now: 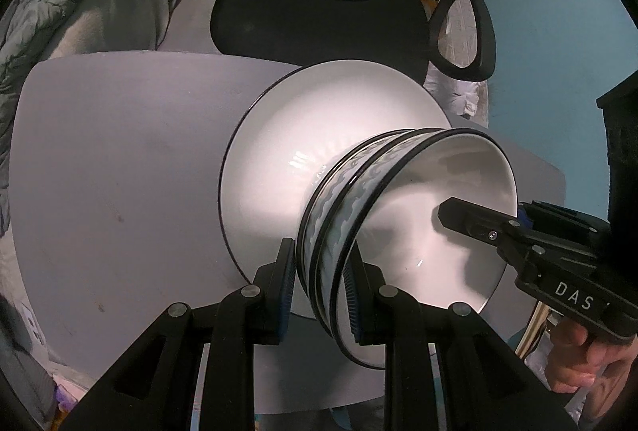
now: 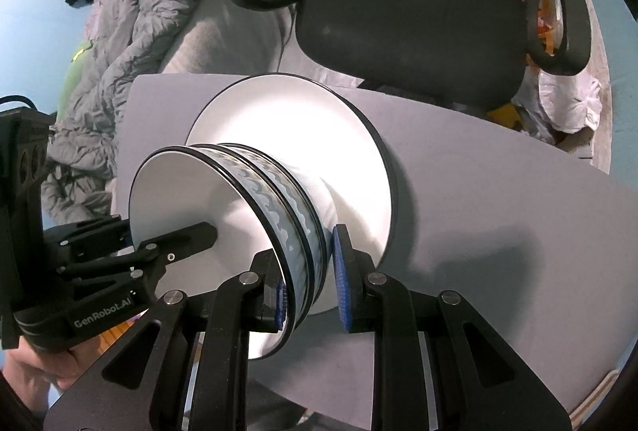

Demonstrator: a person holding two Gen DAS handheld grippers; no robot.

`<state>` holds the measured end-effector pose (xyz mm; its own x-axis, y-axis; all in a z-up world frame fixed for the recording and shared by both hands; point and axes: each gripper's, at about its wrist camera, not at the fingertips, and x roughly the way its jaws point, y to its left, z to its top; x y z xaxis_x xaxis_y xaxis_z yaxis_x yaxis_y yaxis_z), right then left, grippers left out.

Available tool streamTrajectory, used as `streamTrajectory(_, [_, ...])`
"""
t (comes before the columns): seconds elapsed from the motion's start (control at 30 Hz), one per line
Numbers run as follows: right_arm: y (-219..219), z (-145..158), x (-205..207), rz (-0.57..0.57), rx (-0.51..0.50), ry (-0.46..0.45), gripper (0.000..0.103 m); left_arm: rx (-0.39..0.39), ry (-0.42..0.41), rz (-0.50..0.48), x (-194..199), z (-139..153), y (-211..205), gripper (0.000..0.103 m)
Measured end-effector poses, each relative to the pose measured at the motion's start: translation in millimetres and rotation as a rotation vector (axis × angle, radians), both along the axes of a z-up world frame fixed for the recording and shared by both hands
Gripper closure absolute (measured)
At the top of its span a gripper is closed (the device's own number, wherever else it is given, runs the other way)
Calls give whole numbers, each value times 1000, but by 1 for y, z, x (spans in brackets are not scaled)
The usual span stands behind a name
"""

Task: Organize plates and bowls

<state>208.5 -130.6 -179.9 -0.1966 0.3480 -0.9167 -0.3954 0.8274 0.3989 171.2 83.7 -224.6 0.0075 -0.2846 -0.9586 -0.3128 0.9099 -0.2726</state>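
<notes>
Two nested bowls with a blue wave band sit on a white plate, which lies on the grey surface. The stack is central, nearer the far edge where a black chair stands.

Our left gripper has its jaws straddling the rims of the bowls, one pad outside, one inside; they look to be touching but we cannot tell if they are clamped hard. Our right gripper does the same on the opposite rim, inner pad against the top bowl, outer pad just beside the wall, a sliver of gap possible. We judge both as gripping the bowls, the right less surely.

Risks, as we judge them:
- Glazed rims are slick, and a thin pinch on two stacked rims could slip or catch only the top bowl.
- An uneven lift between the grippers would tilt the stack and the bowls could knock the plate.
- The plate may drag along if the lower bowl sticks.

Room: wide bare surface to our left in the left wrist view and to the right in the right wrist view. The chair and a bed with a grey duvet crowd the far side.
</notes>
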Motion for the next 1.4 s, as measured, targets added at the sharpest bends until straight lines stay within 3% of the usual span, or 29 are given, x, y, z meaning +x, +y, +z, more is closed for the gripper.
streamTrajectory(0.23, [2,0,3,1,-4,5,83,-12,-11,-1,-3,3,3,81])
streamTrajectory(0.33, [2,-3,4,-18,8,24,79,-19,-27,9,-8,3,3,75])
streamTrajectory(0.37, [0,-5,5,-31,6,32,77,-9,-26,12,-8,3,4,65])
streamTrajectory(0.43, [-3,-7,5,-53,-25,31,66,45,-22,29,-11,4,6,54])
streamTrajectory(0.47, [-4,-7,5,-59,-54,17,59,63,-29,40,-13,6,7,53])
streamTrajectory(0.63, [-13,10,0,-94,-92,-30,49,99,-77,87,-27,26,18,49])
streamTrajectory(0.8, [-21,56,-12,-97,-129,-205,43,149,-186,80,-42,71,18,38])
streamTrajectory(0.97, [-22,105,-29,-69,-160,-370,40,141,-302,80,-52,124,13,27])
streamTrajectory(1.13, [-21,159,-54,-62,-154,-519,35,181,-418,55,-67,174,2,22])
streamTrajectory(1.2, [-18,171,-59,-66,-160,-543,31,192,-450,35,-73,192,-1,22])
streamTrajectory(1.4, [-28,211,-80,-141,-143,-615,31,245,-543,6,-98,233,-9,19])
